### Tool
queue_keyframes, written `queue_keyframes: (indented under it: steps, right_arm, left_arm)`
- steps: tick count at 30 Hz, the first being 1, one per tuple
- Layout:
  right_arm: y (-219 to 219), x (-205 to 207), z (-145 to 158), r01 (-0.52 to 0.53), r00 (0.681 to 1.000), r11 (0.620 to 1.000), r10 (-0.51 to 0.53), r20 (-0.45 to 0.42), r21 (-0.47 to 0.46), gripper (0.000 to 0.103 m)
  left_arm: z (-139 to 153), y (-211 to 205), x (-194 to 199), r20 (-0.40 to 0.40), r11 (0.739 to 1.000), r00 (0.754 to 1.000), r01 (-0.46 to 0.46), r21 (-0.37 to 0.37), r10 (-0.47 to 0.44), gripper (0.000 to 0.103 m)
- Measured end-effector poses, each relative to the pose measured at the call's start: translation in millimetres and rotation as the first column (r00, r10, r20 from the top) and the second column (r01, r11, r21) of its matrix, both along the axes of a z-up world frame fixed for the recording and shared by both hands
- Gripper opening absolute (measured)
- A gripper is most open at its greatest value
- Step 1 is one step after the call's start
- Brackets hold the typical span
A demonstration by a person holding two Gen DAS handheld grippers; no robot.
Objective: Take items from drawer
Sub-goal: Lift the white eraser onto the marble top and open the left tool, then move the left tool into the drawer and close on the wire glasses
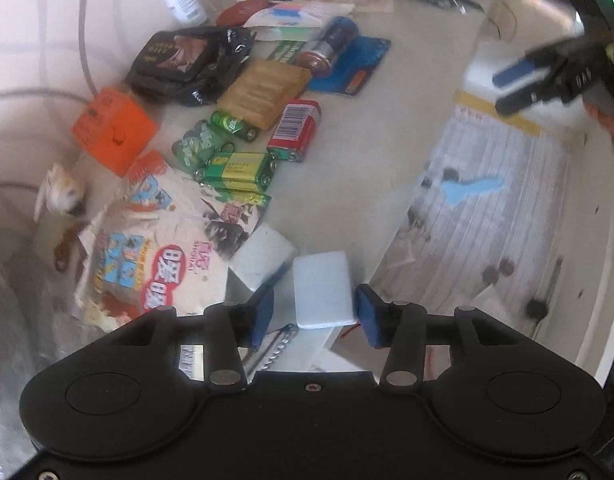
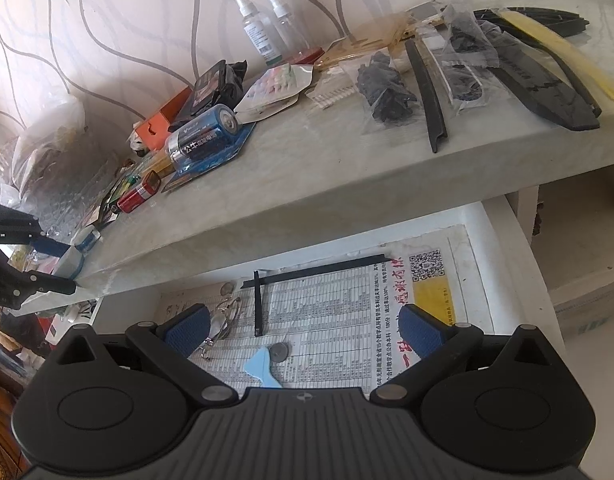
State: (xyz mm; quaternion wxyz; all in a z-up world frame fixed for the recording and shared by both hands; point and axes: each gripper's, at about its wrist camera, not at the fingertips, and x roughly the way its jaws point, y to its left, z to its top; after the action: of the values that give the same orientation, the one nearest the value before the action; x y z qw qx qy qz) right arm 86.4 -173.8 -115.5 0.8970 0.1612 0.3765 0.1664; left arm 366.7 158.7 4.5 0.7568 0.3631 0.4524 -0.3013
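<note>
Far left on the countertop (image 1: pixel 387 152), a clear plastic bag (image 2: pixel 47 160) sits against the wall, and beside it an orange box (image 1: pixel 115 128) and a torn snack wrapper (image 1: pixel 159 256). Moving right, there's a cluster of green batteries (image 1: pixel 235 168), a red nine-volt battery (image 1: pixel 295 128) and a tan packet (image 1: pixel 263 92), with a black pouch (image 1: pixel 187 64) behind them. A big blue battery (image 2: pixel 203 136) lies on its blue card, and two clear spray bottles (image 2: pixel 263 28) stand at the wall.

Down at the counter's near edge, the left gripper (image 1: pixel 315 312) points steeply down with a pale flat block (image 1: pixel 325 290) between its blue pads. The jaws stand apart, a gap showing on the left side, while on the right the pad sits just beside the block; whether it touches, I can't tell. The block looks released, resting at the counter edge next to a second pale block (image 1: pixel 263 260).

Further right, below the counter, the drawer (image 2: pixel 507 240) hangs open, lined with newspaper (image 2: pixel 347 312). In it: a pair of glasses (image 2: pixel 223 320), a thin black L-shaped strip (image 2: pixel 319 270), a coin (image 2: pixel 279 351) and a light blue scrap (image 2: pixel 261 366). The right gripper (image 2: pixel 303 332) hovers over the drawer, jaws wide, grasping nothing.

Far right on the counter lie bagged black parts (image 2: pixel 387 84) and long black strips (image 2: pixel 547 76).
</note>
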Motion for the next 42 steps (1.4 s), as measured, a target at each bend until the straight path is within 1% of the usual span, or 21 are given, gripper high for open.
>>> queue_keyframes:
  steps: [2,4,7,12,14,18,20,23,25,28,29,30,31,34,36,38,40,42]
  right_arm:
    - [0.0,0.0,0.1,0.000,1.000,1.000,0.000,0.001,0.001,0.103]
    - [0.0,-0.2,0.1,0.000,1.000,1.000,0.000,0.003,0.002,0.103]
    - [0.7,-0.1,0.4,-0.005,1.000,1.000,0.005,0.005,0.001,0.103]
    - [1.1,0.5,0.3,-0.007,1.000,1.000,0.007,0.004,0.000,0.103]
    - [0.8,0.5,0.1,-0.006,1.000,1.000,0.006,0.003,0.001,0.103]
    - [0.4,0.3,-0.1,-0.003,1.000,1.000,0.003,0.002,0.001,0.103]
    - [0.5,0.4,-0.1,-0.004,1.000,1.000,0.004,0.002,0.001,0.103]
    - [0.9,0.2,-0.3,-0.006,1.000,1.000,0.006,0.001,0.000,0.103]
    - [1.4,0.7,-0.5,-0.009,1.000,1.000,0.009,-0.001,-0.001,0.103]
    - [2.0,1.4,-0.7,-0.011,1.000,1.000,0.011,-0.003,-0.002,0.103]
    - [2.0,1.3,-0.6,-0.012,1.000,1.000,0.012,-0.003,-0.002,0.103]
    - [2.1,1.4,-0.6,-0.012,1.000,1.000,0.012,-0.004,-0.002,0.103]
    - [2.1,1.5,-0.7,-0.012,1.000,1.000,0.012,-0.005,-0.002,0.103]
    - [1.9,1.2,-0.5,-0.011,1.000,1.000,0.011,-0.005,-0.003,0.103]
    - [1.5,0.7,-0.3,-0.008,1.000,1.000,0.008,-0.003,-0.003,0.103]
    - [0.8,-0.1,0.1,-0.002,1.000,1.000,0.002,0.002,-0.002,0.103]
    - [0.0,-0.2,0.2,0.004,1.000,1.000,-0.004,0.005,0.000,0.103]
    - [-0.2,0.2,-0.2,0.007,1.000,1.000,-0.007,0.001,-0.001,0.103]
  left_arm:
    - [4.3,1.0,-4.3,0.017,1.000,1.000,0.008,0.020,-0.008,0.051]
    - [8.8,4.5,-6.8,0.030,1.000,1.000,-0.004,0.016,0.004,0.057]
    - [10.0,8.5,-7.7,0.067,0.999,0.997,-0.030,0.029,0.028,0.059]
    - [5.9,14.9,2.1,0.109,0.995,0.990,-0.093,0.022,0.091,0.061]
    - [5.1,17.1,4.0,0.108,0.994,0.989,-0.106,0.014,0.104,0.064]
    - [6.0,20.5,0.6,0.107,0.991,0.986,-0.131,-0.002,0.130,0.064]
    - [10.0,21.4,-8.0,0.111,0.990,0.984,-0.133,-0.036,0.136,0.064]
    - [18.2,20.3,-26.5,0.131,0.985,0.980,-0.132,-0.115,0.147,0.066]
    - [22.1,16.6,-40.0,0.141,0.974,0.976,-0.137,-0.179,0.164,0.070]
    - [20.8,8.5,-63.7,0.094,0.947,0.983,-0.124,-0.295,0.158,0.073]
    - [16.9,4.9,-70.8,0.073,0.938,0.985,-0.127,-0.322,0.159,0.074]
    - [9.8,0.0,-77.3,0.056,0.932,0.984,-0.140,-0.335,0.169,0.077]
    - [0.1,-6.3,-83.0,0.046,0.930,0.981,-0.161,-0.330,0.187,0.079]
    - [-33.0,-25.2,-90.2,0.049,0.935,0.967,-0.227,-0.272,0.249,0.079]
    - [-54.8,-36.0,-88.3,0.032,0.934,0.961,-0.260,-0.245,0.276,0.079]
    - [-70.8,-43.8,-82.4,0.027,0.930,0.955,-0.282,-0.237,0.297,0.079]
    - [-84.5,-50.6,-71.0,0.011,0.919,0.944,-0.318,-0.233,0.330,0.079]
    - [-92.0,-56.1,-61.7,0.002,0.903,0.932,-0.350,-0.249,0.362,0.079]
